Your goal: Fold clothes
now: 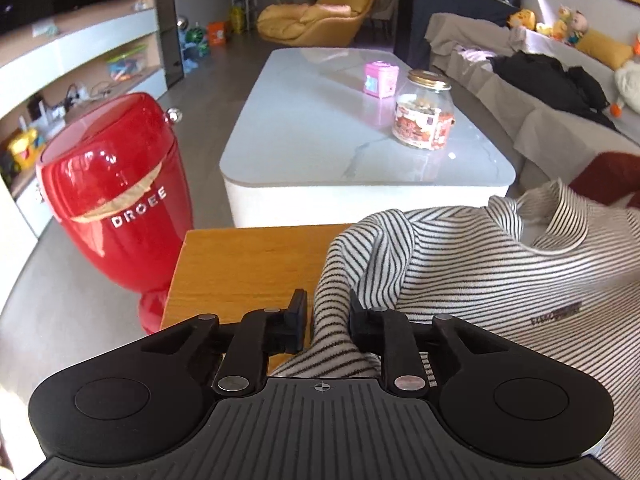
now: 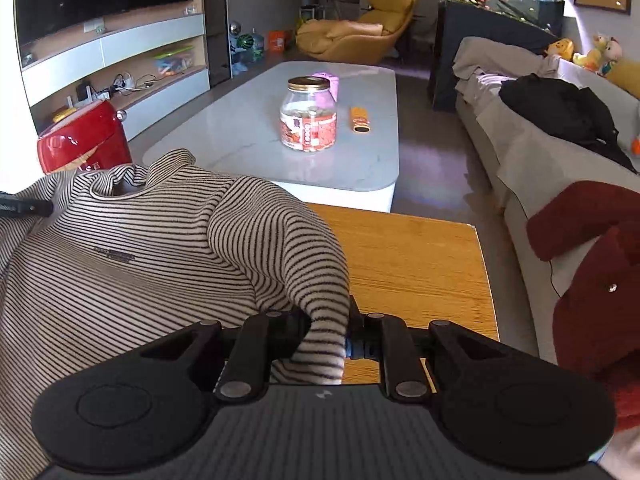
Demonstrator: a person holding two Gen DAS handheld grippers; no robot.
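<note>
1. Striped shirt lies on the wooden surface, collar away from the cameras.
2. Left tool has a sleeve fold between its fingers; the pads seem to pinch it, though cloth hides the contact.
3. Right tool grips the other sleeve.
4. Red bin stands beside the surface.

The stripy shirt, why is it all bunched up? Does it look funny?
Yes. The striped shirt isn't flat on the wooden table; each sleeve is pulled up into a hump, one in the left hand-held gripper, one in the right hand-held gripper. The collar stands crumpled too.
</note>
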